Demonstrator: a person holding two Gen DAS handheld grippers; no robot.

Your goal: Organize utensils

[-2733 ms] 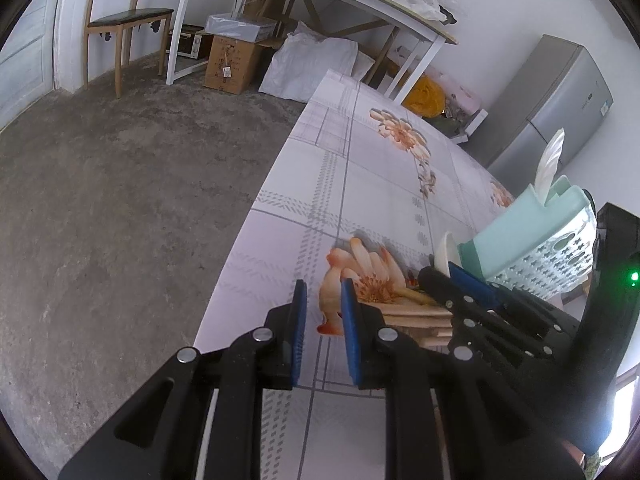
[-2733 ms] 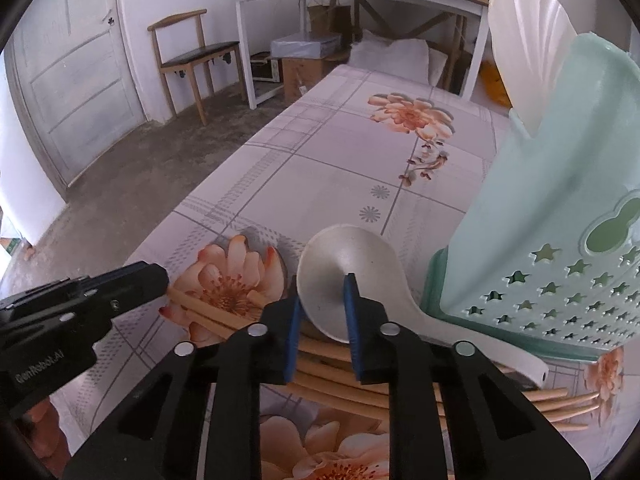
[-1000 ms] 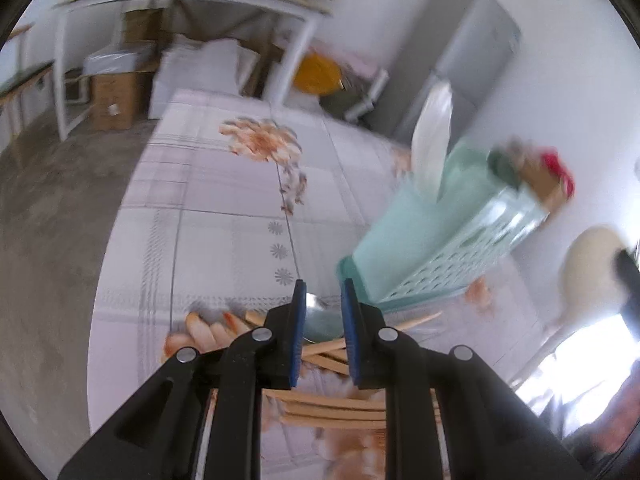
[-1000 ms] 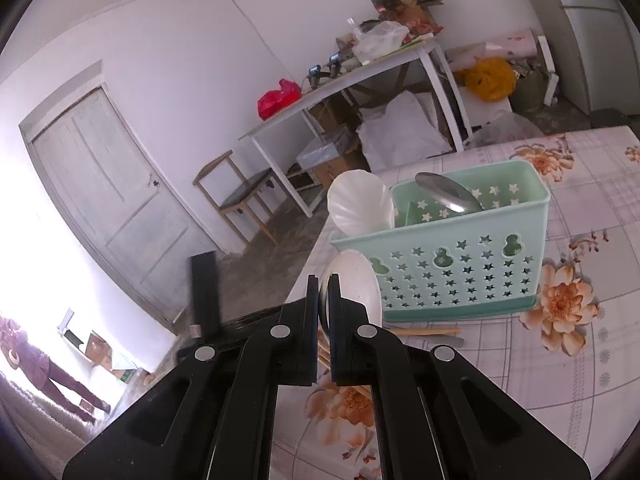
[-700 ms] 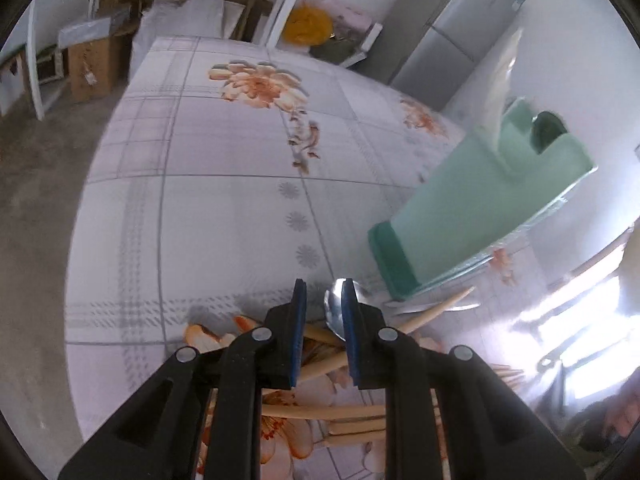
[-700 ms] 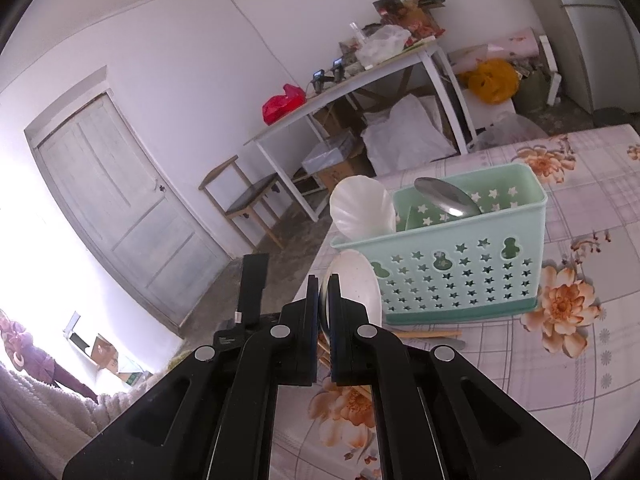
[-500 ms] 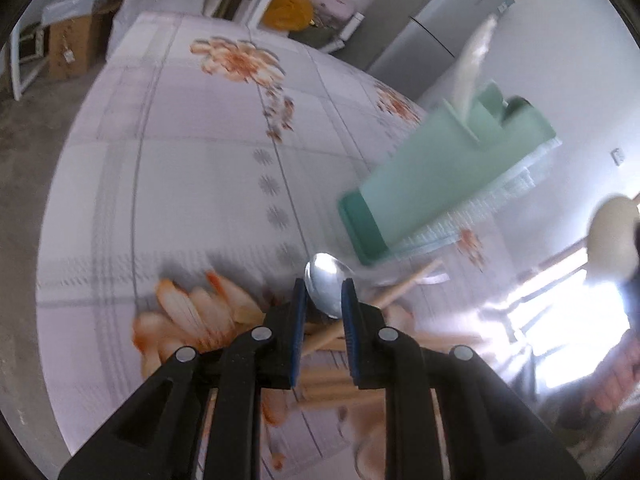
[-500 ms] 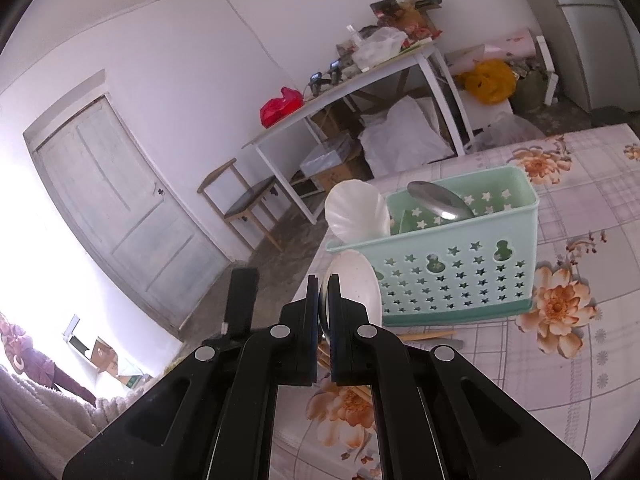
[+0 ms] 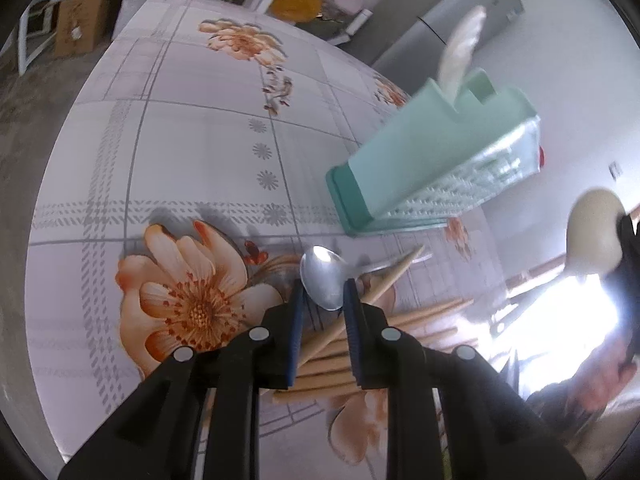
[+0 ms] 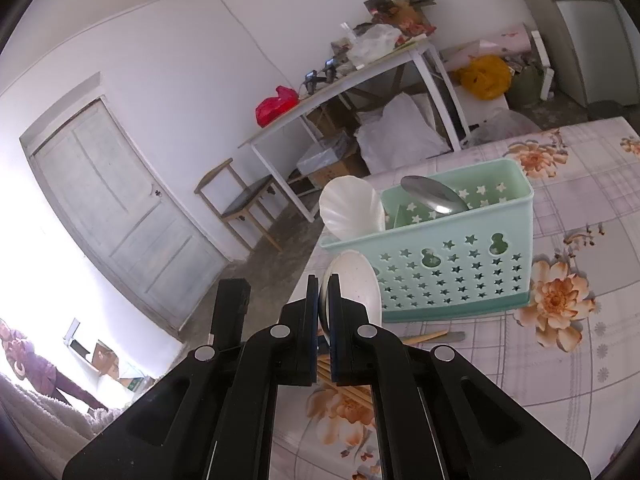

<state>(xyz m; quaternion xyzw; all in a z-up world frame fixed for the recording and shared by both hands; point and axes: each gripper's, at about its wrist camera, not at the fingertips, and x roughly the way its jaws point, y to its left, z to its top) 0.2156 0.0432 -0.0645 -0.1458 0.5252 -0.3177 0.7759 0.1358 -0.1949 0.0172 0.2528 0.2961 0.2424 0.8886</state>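
1. Left wrist view: the left gripper (image 9: 323, 294) has its jaws a little spread, and the bowl of the metal spoon (image 9: 322, 278) lies between the tips; I cannot tell if the pads already touch it. The spoon rests on the flowered table (image 9: 192, 152), on top of the pile of wooden chopsticks (image 9: 360, 322), just before the green basket (image 9: 434, 160)

2. In the same view, the spoon's bowl points toward the gripper and its handle runs away to the upper right, toward the basket foot. So the long axis goes slanted across the chopsticks

3. In my judgement the step here is picking up this spoon. To do it well, the pads should close on the bowl edges only, without catching a chopstick below, and then lift straight

4. Right wrist view: the right gripper (image 10: 323, 292) has its jaws pressed together, pinching the white spoon (image 10: 356, 286) by the edge of its bowl. The bowl stands upward in front of the basket (image 10: 440, 264); its handle is hidden behind the gripper

5. The basket already holds a white ladle (image 10: 352, 208) and a metal ladle (image 10: 434, 194), so the white spoon should, I think, go in handle first
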